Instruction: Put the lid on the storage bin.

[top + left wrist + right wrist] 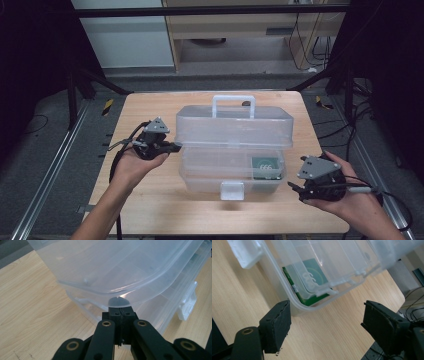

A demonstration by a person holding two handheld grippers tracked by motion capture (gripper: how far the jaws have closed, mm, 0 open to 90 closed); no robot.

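The clear plastic toolbox point(232, 167) sat in the middle of the wooden table point(150, 210), its lid point(234, 126) raised partway on the far hinge with the carry handle point(233, 105) standing up behind it. The lid stayed up because the left gripper point(176, 146) was under it — in the left gripper view its jaws were shut tight together, nothing between them, their tips tucked against the lid's curved left rim point(117, 293) as a prop rather than a pinch. That seemed the point of the pose: one hand keeping the box open so the other could work at it.

The right gripper point(295, 189) hung just off the box's right front corner, apart from it. In the right gripper view its jaws stood wide apart and empty, with the rounded corner of the base point(297, 305) near the left pad point(277, 326) and bare table between the pads. It looked poised either to reach in or to draw clear; I could not tell which.

Inside, at the right end of the base, lay a flat green packet point(265, 167) with pale lettering, dimmed by the milky wall. The box was thin, translucent and glossy, with soft moulded corners and a white snap latch point(232, 190) hanging at the front. The tabletop was pale, matte, fine-grained wood; the jaw pads were dull black and slightly ragged at the edges.
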